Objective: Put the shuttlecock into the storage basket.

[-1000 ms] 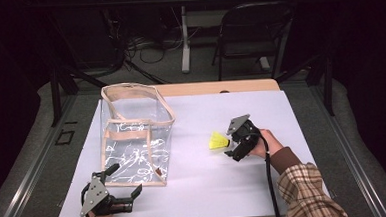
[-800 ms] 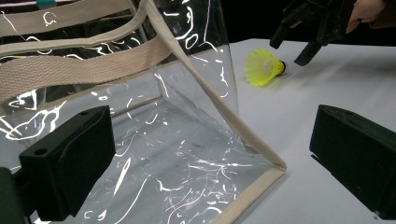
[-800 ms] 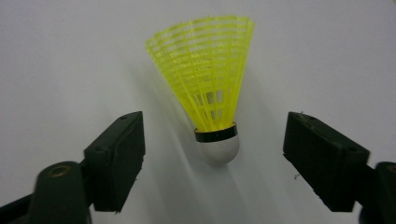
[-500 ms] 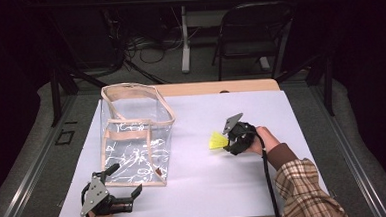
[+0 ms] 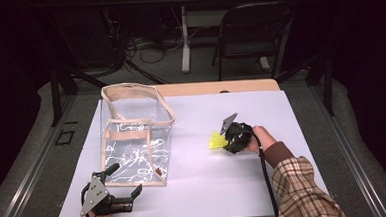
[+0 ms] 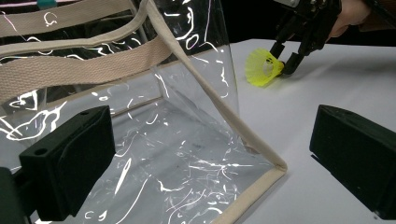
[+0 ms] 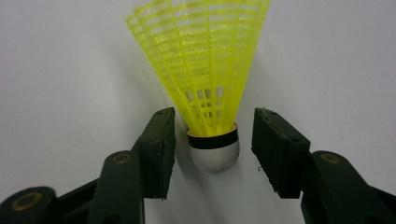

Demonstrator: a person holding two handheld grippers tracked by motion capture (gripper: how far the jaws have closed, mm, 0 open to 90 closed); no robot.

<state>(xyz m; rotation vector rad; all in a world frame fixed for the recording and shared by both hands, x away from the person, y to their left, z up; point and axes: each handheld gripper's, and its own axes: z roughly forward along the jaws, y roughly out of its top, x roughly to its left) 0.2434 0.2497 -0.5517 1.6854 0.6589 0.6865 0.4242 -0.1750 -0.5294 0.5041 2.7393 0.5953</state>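
My right gripper (image 7: pixel 212 140) has just been closing its jaws around the cork end of the yellow shuttlecock (image 7: pixel 205 70), and in the right gripper view a thin gap shows on either side of the cork, so the pads are not pressing on it yet. From the high view the shuttlecock (image 5: pixel 216 141) lies on the white table (image 5: pixel 265 185), right of centre, skirt pointing left toward the clear tote bag (image 5: pixel 135 141), well apart from it. In the left gripper view it (image 6: pixel 263 68) appears to rest on its side, though at that distance I can't be sure the skirt touches the tabletop. My left gripper (image 5: pixel 127 179) sits at the near left edge, jaws spread wide with nothing between them, just beside the bag's near corner (image 6: pixel 275 168).
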